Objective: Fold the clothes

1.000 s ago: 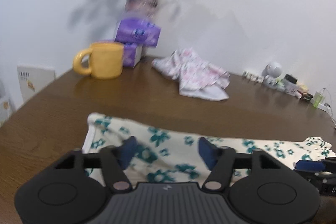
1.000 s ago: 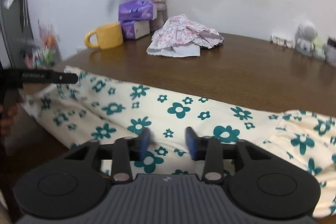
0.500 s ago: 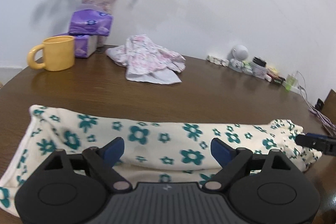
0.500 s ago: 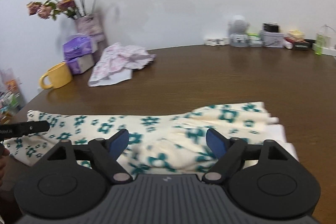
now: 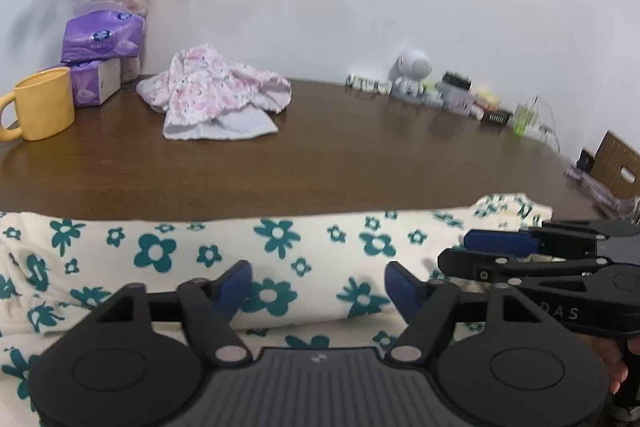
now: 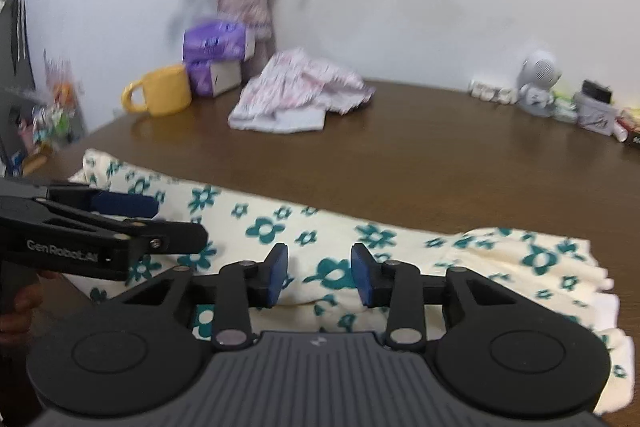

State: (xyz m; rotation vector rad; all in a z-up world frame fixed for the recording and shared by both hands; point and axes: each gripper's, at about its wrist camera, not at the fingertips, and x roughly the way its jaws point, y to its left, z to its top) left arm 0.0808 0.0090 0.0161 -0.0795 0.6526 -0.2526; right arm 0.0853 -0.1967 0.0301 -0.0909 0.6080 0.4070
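We had the cream cotton garment printed with teal flowers [image 5: 224, 259] lying as a long folded band across the lower half of both views, on the dark brown wooden surface [image 5: 320, 163]. The left tool [image 5: 318, 285] stood at the bottom centre of its own view with its jaws fairly wide and just closing, the band's near fold between them, though we saw no pad pressing on it. The right tool [image 6: 319, 277] sat at the bottom centre of its view, jaws much narrower and also just closing, a ridge of the cloth rising between the blue pads [image 6: 277, 273] without clearly being pinched. Each tool showed in the other's view, just beside it (so the two worked close together over the middle of the band).

We judged the step to be gripping the band for the next fold. To do it well, both tools should take all layers at the near edge, bite deep enough that no layer slips, then lift together and keep the edge level.
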